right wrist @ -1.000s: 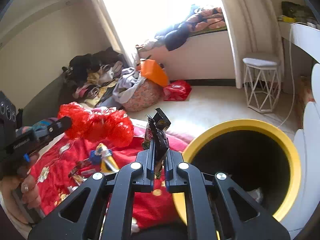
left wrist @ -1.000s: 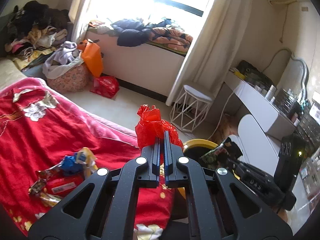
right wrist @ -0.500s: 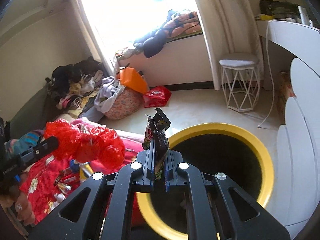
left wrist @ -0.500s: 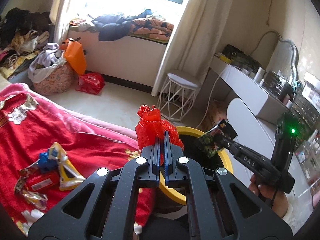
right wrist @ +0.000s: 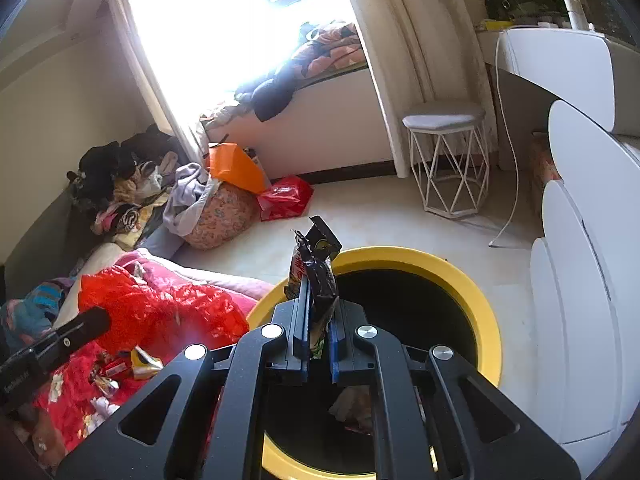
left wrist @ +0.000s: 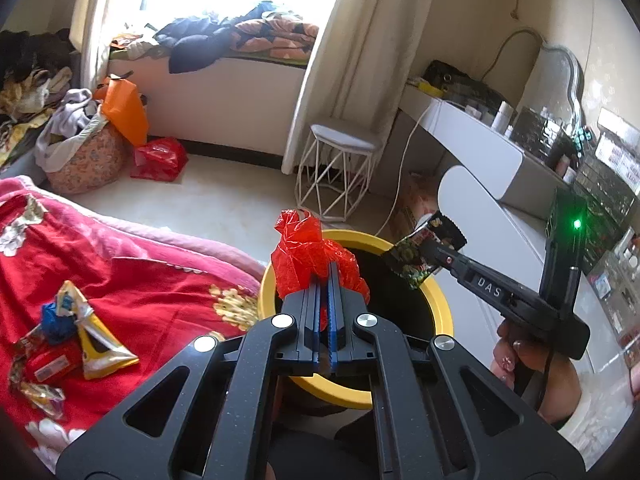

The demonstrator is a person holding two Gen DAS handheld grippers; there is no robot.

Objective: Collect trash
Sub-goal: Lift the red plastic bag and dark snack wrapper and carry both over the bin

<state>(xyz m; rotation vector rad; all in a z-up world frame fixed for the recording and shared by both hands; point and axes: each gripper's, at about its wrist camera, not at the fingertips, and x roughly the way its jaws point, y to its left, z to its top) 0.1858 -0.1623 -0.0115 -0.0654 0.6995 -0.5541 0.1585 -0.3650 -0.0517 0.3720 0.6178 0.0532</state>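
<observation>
My left gripper (left wrist: 324, 276) is shut on a crumpled red plastic bag (left wrist: 308, 256) and holds it over the near left rim of the yellow bin (left wrist: 440, 300). The bag also shows in the right wrist view (right wrist: 160, 312). My right gripper (right wrist: 318, 280) is shut on a dark snack wrapper (right wrist: 316, 264) and holds it above the yellow bin (right wrist: 484, 308), over its black opening. The wrapper also shows in the left wrist view (left wrist: 424, 252). Some trash lies at the bin's bottom (right wrist: 356, 404).
Several wrappers (left wrist: 68, 340) lie on the red bed cover (left wrist: 120, 276) at the left. A white wire stool (left wrist: 340, 172), a white desk (left wrist: 476, 140) and rounded white panels (right wrist: 576, 280) stand beyond and right of the bin. Clothes and bags (left wrist: 100, 132) pile by the window.
Both grippers have moved from over the bed to above the yellow bin, each still holding its piece of trash. The right gripper's wrapper now hangs over the bin's opening.
</observation>
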